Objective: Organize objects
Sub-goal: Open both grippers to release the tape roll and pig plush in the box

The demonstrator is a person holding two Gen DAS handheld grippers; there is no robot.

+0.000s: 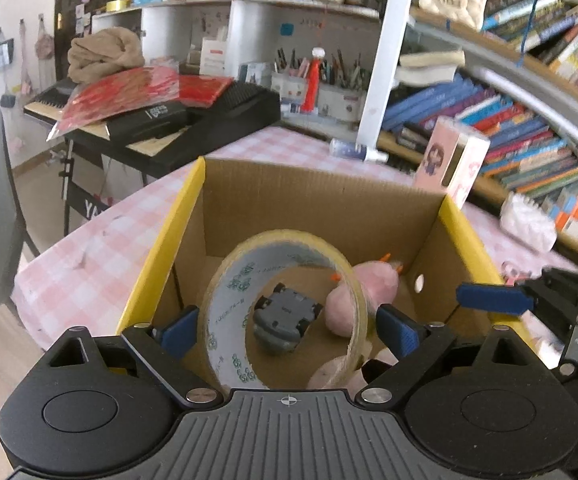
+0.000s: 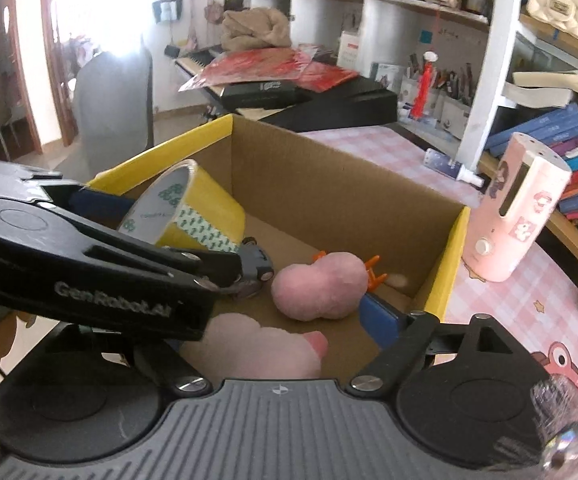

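Tape roll [image 1: 285, 312] pinched between left gripper [image 1: 289, 330] jaws, held over cardboard box [image 1: 321, 200]. Toy car [image 1: 285, 318] and pink plush [image 1: 363, 294] lie beneath, at 12 o'clock. Released on edge, it could roll or strike the car. Right gripper [image 2: 289, 308] jaws spread (empty) over the box.

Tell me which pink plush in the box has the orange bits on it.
The farther pink plush, lying beside the grey toy car; orange pieces stick out of it. The nearer plush, at the box's front, shows none.
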